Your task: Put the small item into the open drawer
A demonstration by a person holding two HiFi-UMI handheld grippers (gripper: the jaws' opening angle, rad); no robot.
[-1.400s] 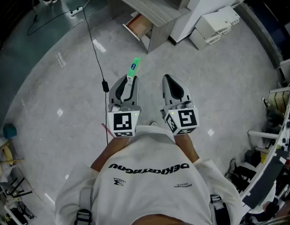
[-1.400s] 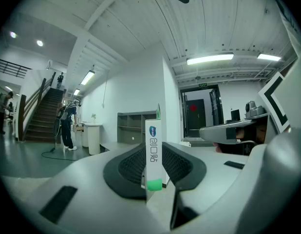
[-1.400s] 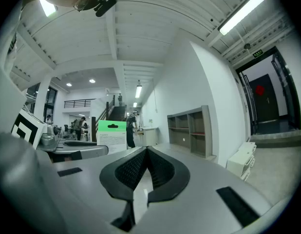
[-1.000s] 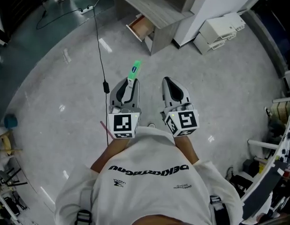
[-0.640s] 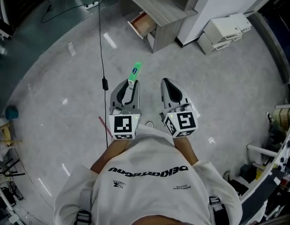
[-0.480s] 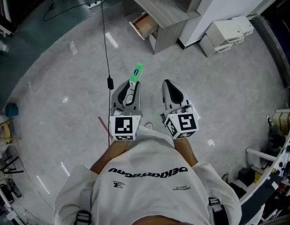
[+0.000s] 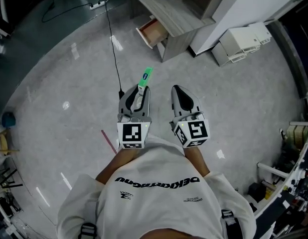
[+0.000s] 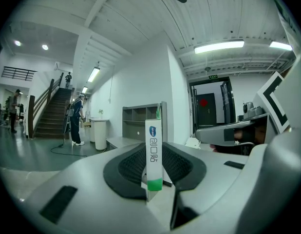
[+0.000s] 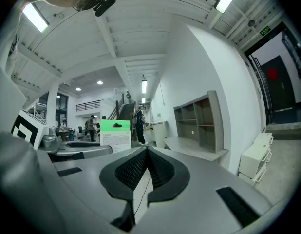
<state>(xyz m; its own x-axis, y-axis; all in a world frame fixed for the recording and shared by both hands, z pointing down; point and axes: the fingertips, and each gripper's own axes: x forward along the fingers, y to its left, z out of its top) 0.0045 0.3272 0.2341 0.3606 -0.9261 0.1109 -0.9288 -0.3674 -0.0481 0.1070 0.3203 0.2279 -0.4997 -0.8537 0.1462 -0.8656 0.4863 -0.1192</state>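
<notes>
My left gripper (image 7: pixel 139 90) is shut on a small white box with a green end (image 7: pixel 145 77), which sticks out forward past the fingertips. In the left gripper view the box (image 8: pixel 153 155) stands upright, pinched between the black pads (image 8: pixel 131 167). My right gripper (image 7: pixel 178 89) hangs level beside it, shut with nothing in it; its pads (image 9: pixel 133 169) meet at the tips. The open drawer (image 7: pixel 153 32), wooden inside, juts from a grey cabinet (image 7: pixel 169 11) ahead on the floor, well beyond both grippers.
A black cable (image 7: pixel 112 39) runs across the grey floor to a plug by my left gripper. White boxes (image 7: pixel 241 38) sit right of the cabinet. A pink stick (image 7: pixel 108 141) lies at the lower left. Racks and clutter (image 7: pixel 293 183) line the right edge. A person (image 8: pixel 75 123) stands far off.
The floor has slid back beneath me, so the cabinet and drawer sit slightly nearer and the cable plug now lies beside my left gripper. Both grippers hold as before.
</notes>
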